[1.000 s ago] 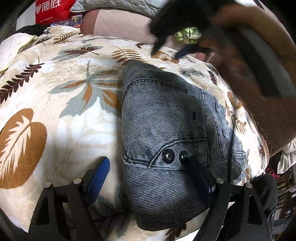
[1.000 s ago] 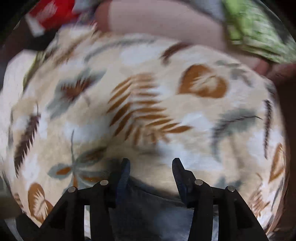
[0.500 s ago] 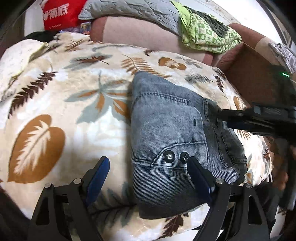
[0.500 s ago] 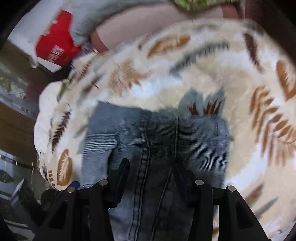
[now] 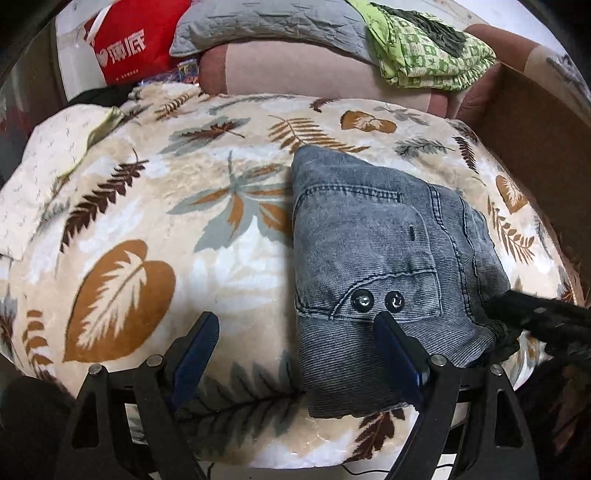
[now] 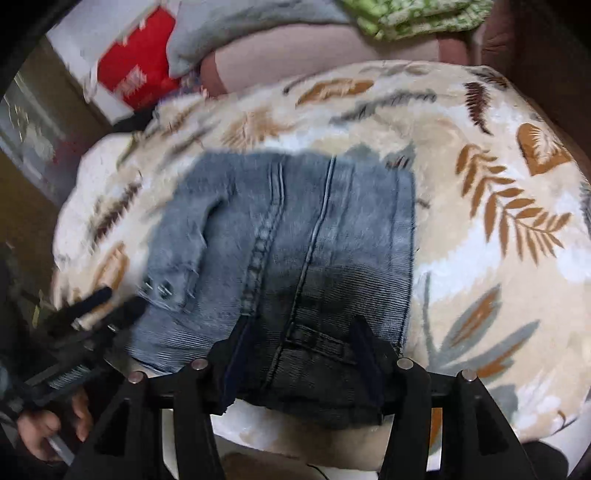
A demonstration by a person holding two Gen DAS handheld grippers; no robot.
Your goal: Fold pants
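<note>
The grey-blue corduroy pants [image 5: 384, 258] lie folded into a compact rectangular bundle on the cream leaf-print fleece blanket [image 5: 155, 229], toward the blanket's right edge in the left wrist view. A patch pocket with two dark metal snap studs [image 5: 376, 300] faces up, and the dark waistband end sits at the blanket's near edge.

The left gripper [image 5: 295, 332] hangs just above the near edge with its blue-padded fingers [image 5: 195, 343] spread wide and gripping nothing. One finger is over bare blanket; the other sits at the bundle beside the studs. Contact cannot be confirmed.

The right gripper [image 6: 299, 350] is positioned at the waistband end, fingers apart, straddling the seam and belt loop. The cloth between them appears loose, not pinched. This placement likely serves to square or press the folded edge.

Judgement: the fold is essentially complete; only flattening or aligning of the bundle remains.

Behind the blanket's far edge sit a red bag with white lettering [image 5: 129, 44], a grey quilted pillow [image 5: 266, 22] and a green patterned cloth [image 5: 424, 51].
</note>
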